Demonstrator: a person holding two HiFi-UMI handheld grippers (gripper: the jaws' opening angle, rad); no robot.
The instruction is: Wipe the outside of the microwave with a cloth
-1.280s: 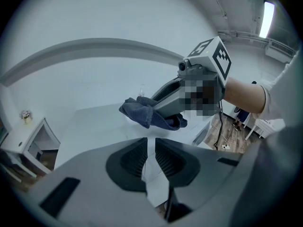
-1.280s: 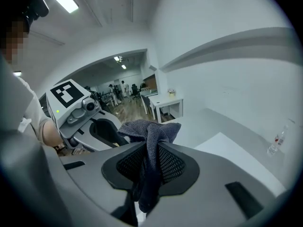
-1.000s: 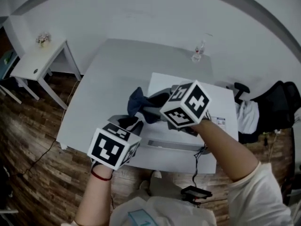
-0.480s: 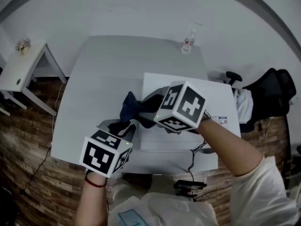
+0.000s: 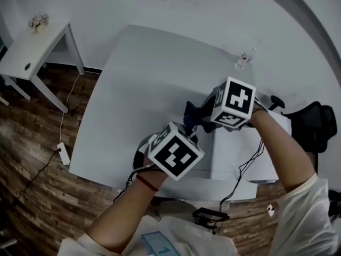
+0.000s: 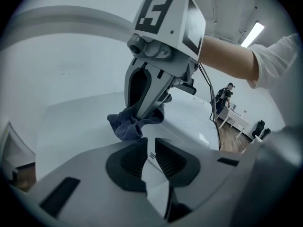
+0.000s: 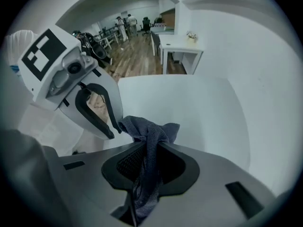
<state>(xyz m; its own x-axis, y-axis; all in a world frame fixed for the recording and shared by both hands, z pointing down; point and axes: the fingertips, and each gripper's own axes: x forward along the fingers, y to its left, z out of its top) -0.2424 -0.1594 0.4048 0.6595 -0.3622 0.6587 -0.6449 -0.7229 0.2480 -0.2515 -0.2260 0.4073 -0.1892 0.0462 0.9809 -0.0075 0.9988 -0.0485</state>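
Overhead, the right gripper holds a dark blue cloth at the far left corner of the white microwave, with the left gripper just beside it. From the left gripper view, its jaws sit almost together, empty, with the bunched cloth low over the microwave's top. From the right gripper view, the jaws clamp the cloth.

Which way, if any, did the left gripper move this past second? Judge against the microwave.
Yes. The left gripper moved right, nearer the microwave's left side, and further in over the table.
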